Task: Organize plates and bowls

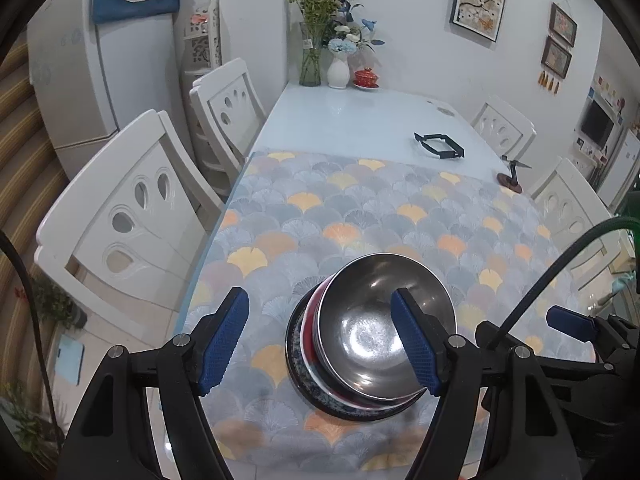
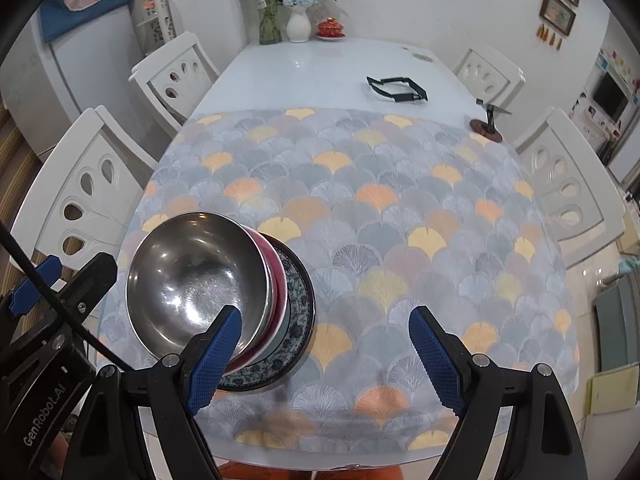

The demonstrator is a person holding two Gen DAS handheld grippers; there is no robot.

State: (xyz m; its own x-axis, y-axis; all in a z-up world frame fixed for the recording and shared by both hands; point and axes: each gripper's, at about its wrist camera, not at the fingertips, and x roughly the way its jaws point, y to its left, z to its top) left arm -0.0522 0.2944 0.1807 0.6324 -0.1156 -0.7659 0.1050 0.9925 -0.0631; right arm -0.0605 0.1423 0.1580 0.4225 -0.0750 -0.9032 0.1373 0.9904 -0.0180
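Steel bowl (image 1: 384, 320): shiny, empty, upright, topmost of stack; between and just beyond the spread fingers of the left gripper (image 1: 320, 340), untouched. Red bowl (image 1: 310, 322): nested directly beneath, white inner edge showing. Dark blue-patterned plate (image 1: 294, 356): base of stack, flat on cloth; left of the right gripper (image 2: 326, 354).

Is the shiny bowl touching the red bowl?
Touching. In the right wrist view the shiny bowl sits nested inside the red bowl, tilted, with no gap showing between them.
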